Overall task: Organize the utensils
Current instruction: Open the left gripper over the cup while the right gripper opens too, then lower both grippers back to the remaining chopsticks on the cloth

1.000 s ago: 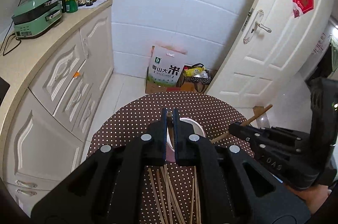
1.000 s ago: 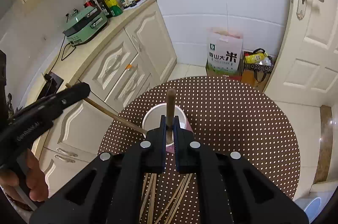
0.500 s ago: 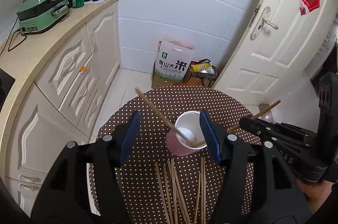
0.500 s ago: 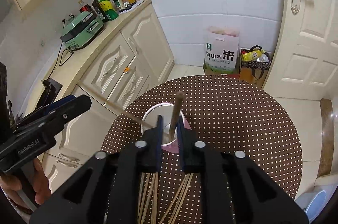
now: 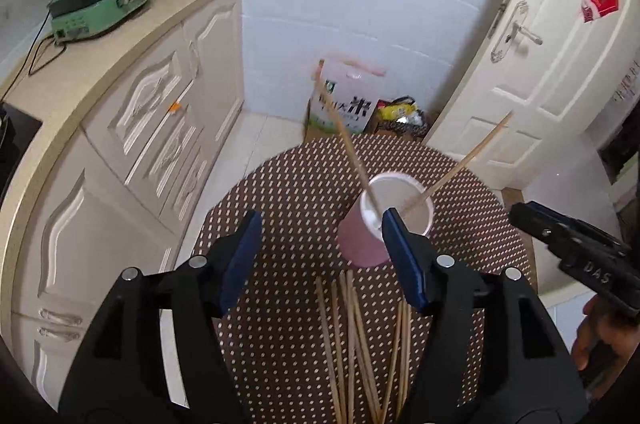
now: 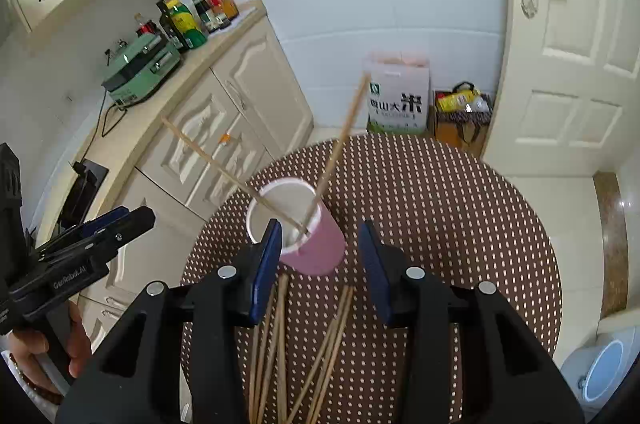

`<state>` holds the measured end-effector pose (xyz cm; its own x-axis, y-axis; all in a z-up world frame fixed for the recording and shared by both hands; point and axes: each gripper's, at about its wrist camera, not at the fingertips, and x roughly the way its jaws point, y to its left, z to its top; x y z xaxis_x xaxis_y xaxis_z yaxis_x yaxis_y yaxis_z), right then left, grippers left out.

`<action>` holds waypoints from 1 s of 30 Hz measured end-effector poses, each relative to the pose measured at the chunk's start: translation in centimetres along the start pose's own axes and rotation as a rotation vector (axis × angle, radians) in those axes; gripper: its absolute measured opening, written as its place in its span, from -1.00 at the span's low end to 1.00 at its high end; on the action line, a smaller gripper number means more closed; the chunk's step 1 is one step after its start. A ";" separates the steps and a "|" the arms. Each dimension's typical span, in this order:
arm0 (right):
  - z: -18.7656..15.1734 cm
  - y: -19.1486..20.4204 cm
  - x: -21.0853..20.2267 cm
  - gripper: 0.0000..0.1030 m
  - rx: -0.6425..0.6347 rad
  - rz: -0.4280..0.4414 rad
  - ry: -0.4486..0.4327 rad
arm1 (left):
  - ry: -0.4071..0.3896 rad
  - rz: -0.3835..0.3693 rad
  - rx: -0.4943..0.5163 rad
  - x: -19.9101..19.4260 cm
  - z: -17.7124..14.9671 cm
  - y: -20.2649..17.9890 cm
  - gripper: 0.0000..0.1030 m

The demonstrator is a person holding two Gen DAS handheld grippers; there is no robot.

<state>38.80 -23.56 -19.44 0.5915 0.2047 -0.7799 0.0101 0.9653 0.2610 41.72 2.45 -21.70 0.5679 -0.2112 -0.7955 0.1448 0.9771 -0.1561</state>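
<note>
A small tiled kitchen: cream cabinets under a beige counter along one wall, a white door opposite, and in the middle a round table [image 6: 460, 208] covered in a brown cloth with white dots.

A pink cup [image 6: 310, 240] with a white inside stands near the middle of the table, a little toward its near edge. Two chopsticks [image 6: 340, 144] lean in it, crossing at the bottom and splaying out over opposite sides of the rim. The loose chopsticks [image 6: 280, 352], thin pale bamboo sticks, lie in a rough fan on the cloth between the cup and the near edge, some overlapping.

The left gripper [image 5: 320, 236] hangs above the table with its blue-padded jaws spread wide and nothing between them. The right gripper [image 6: 320, 248] is likewise released and empty, its jaws either side of the cup's near wall.

The cup looks light and the two sticks lean far out, so a nudge from either gripper while reaching down could tip it or flick a stick out. The loose sticks lie flat and overlap, so closing on one could well drag or pinch a neighbour, or roll some toward the near edge.
</note>
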 end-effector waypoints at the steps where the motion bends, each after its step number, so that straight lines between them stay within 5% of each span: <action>1: -0.4 -0.1 0.1 -0.26 0.003 -0.004 0.007 | 0.017 0.002 -0.008 0.4 -0.4 0.3 0.21; 23: -7.6 -2.4 7.8 -0.26 0.012 -0.043 0.297 | 0.381 0.076 0.040 13.1 -9.3 0.5 0.20; 27: -8.3 -2.5 9.0 -0.26 0.007 -0.033 0.341 | 0.410 0.088 0.047 14.6 -9.7 0.4 -0.09; 30: -8.6 -2.3 10.0 -0.34 0.002 -0.030 0.373 | 0.401 0.101 0.065 14.9 -9.6 0.3 -0.10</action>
<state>37.78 -22.31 -32.73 0.2564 0.2215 -0.9409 0.0251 0.9715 0.2355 42.44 -0.17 -39.23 0.2230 -0.0750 -0.9719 0.1629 0.9859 -0.0387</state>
